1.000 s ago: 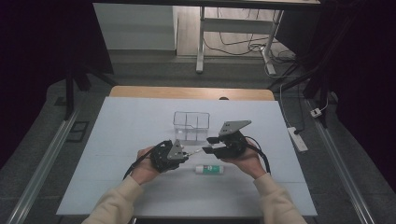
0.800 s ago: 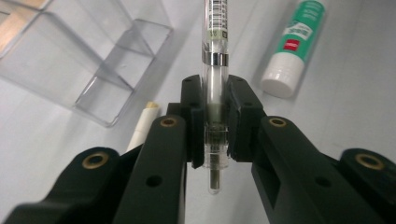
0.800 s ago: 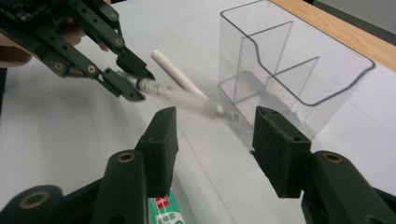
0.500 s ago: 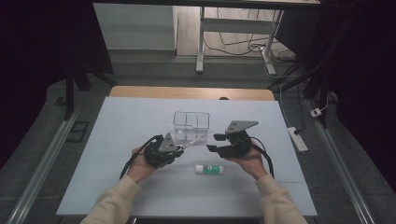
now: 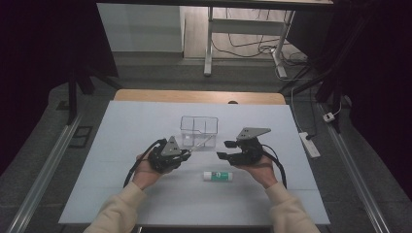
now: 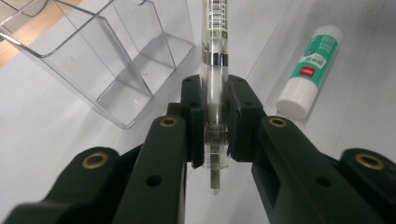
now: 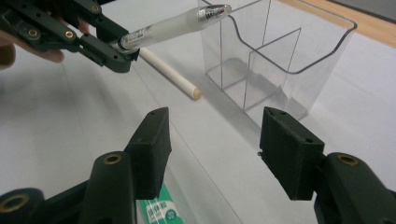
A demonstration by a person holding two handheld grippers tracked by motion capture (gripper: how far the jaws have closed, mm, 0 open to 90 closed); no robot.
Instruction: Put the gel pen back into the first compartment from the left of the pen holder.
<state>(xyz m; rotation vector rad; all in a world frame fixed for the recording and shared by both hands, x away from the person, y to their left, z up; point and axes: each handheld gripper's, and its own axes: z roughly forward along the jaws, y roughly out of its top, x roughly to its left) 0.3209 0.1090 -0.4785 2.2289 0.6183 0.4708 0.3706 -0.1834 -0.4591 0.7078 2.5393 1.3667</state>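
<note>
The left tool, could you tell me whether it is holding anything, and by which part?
The left tool is shut on a clear pen, clamped near its clicker end, just below the metal band; the rest points toward the clear organizer.

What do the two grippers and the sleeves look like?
Both the left gripper and the right gripper are black, each topped by a grey three-cornered plate and trailing a black cable. Brass-coloured pins sit in the jaw links. The sleeves are cream.

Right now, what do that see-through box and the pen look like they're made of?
The box looks like clear, glossy hard plastic: you see the table through its walls and divider. The pen looks like frosted translucent plastic with a shiny metal band, though the band could be chromed plastic.
</note>
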